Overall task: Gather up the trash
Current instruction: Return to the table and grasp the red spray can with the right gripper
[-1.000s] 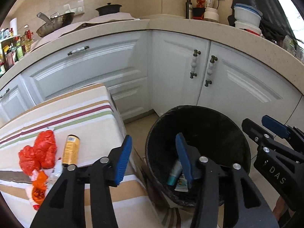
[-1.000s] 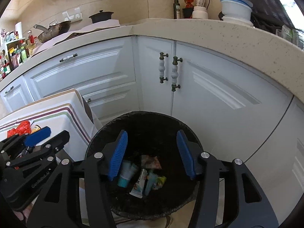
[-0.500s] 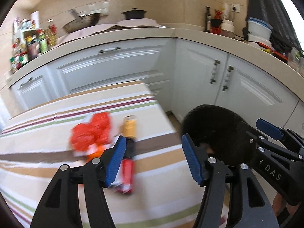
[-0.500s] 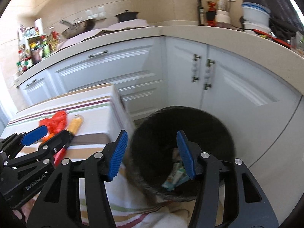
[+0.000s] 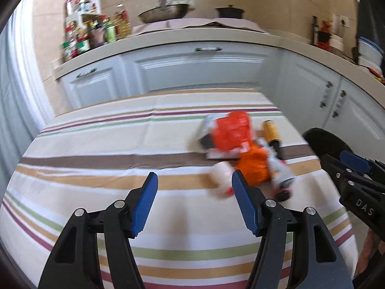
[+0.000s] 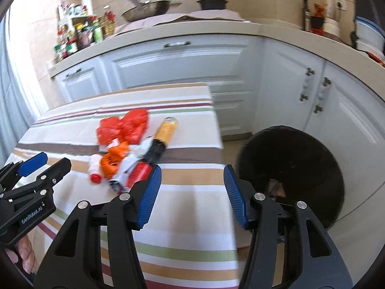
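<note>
The left gripper [image 5: 195, 207] hung over the striped cloth-covered tabletop [image 5: 96, 144] with its blue-padded jaws opening and nothing between them. The right gripper [image 6: 192, 192] was spread apart and gripped nothing, poised above the tabletop's right edge, beside the round black trash bin [image 6: 300, 154] standing on the floor against the white cabinet doors [image 6: 349, 120].

The trash lay heaped near the tabletop's far right corner, blurred in the left wrist view. A crumpled red plastic bag [image 6: 130, 125] sat farthest back. Just beside it, toward the right edge, lay a yellow cylindrical can [image 6: 167, 128] on its side, with a black piece [image 6: 156, 151] at its near end. In front of the bag lay an orange crumpled wrapper [image 6: 113, 160], a small white bottle with a red cap [image 6: 95, 169] and white and red packaging [image 6: 134, 171], all touching or overlapping. Some scraps showed inside the bin, too dim to tell apart.
</note>
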`<action>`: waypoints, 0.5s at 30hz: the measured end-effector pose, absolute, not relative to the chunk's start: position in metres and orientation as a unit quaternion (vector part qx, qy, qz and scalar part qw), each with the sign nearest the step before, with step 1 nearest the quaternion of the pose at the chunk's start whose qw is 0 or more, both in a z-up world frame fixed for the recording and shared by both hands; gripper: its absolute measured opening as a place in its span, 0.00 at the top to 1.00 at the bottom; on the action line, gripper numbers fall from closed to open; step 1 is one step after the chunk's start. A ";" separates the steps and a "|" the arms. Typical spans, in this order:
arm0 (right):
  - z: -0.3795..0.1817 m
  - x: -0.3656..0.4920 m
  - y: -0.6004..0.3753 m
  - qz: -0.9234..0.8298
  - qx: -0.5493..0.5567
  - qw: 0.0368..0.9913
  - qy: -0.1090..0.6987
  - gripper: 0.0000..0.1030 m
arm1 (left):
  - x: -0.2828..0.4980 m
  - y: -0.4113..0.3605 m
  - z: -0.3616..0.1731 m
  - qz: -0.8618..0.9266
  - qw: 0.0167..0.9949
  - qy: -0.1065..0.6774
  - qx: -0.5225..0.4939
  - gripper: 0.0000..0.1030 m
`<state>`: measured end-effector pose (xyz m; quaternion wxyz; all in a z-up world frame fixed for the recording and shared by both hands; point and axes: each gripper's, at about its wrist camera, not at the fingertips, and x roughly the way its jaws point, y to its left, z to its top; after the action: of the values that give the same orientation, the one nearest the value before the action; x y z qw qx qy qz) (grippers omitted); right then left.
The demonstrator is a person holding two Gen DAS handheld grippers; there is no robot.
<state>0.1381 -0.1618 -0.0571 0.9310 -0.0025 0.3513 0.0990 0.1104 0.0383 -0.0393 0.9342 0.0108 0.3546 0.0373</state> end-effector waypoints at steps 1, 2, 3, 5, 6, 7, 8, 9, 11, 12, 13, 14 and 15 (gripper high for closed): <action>-0.058 0.139 -0.157 0.102 -0.006 0.930 0.353 0.49 | 0.109 0.044 -0.040 0.041 0.934 0.355 0.008 0.39; -0.059 0.139 -0.150 0.106 -0.011 0.929 0.355 0.49 | 0.109 0.049 -0.041 0.046 0.933 0.356 0.005 0.39; -0.059 0.139 -0.146 0.108 -0.013 0.928 0.357 0.49 | 0.108 0.054 -0.041 0.050 0.933 0.356 0.002 0.39; -0.060 0.139 -0.138 0.113 -0.018 0.927 0.358 0.49 | 0.107 0.065 -0.043 0.059 0.932 0.357 -0.003 0.39; -0.059 0.140 -0.135 0.115 -0.020 0.926 0.358 0.50 | 0.107 0.069 -0.043 0.063 0.932 0.357 -0.005 0.39; -0.060 0.140 -0.133 0.115 -0.022 0.926 0.359 0.50 | 0.107 0.074 -0.044 0.068 0.931 0.357 -0.008 0.39; -0.061 0.141 -0.129 0.116 -0.026 0.925 0.362 0.50 | 0.107 0.078 -0.045 0.070 0.931 0.358 -0.011 0.39; -0.062 0.142 -0.127 0.114 -0.029 0.924 0.364 0.53 | 0.107 0.082 -0.045 0.073 0.930 0.359 -0.014 0.39; -0.064 0.144 -0.125 0.107 -0.029 0.923 0.369 0.58 | 0.107 0.088 -0.046 0.077 0.930 0.360 -0.020 0.39; -0.065 0.146 -0.126 0.104 -0.026 0.921 0.374 0.58 | 0.106 0.091 -0.047 0.079 0.929 0.360 -0.021 0.39; -0.068 0.148 -0.126 0.103 -0.024 0.919 0.381 0.58 | 0.107 0.093 -0.047 0.080 0.929 0.360 -0.022 0.39; -0.069 0.149 -0.126 0.104 -0.022 0.917 0.385 0.58 | 0.107 0.097 -0.048 0.080 0.929 0.361 -0.022 0.39; -0.071 0.150 -0.126 0.106 -0.019 0.915 0.389 0.58 | 0.107 0.098 -0.048 0.081 0.929 0.361 -0.023 0.39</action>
<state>0.1503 -0.1255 -0.0708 0.9151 -0.0192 0.3886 0.1061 0.1068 0.0984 -0.0482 0.9288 -0.0226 0.3609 0.0811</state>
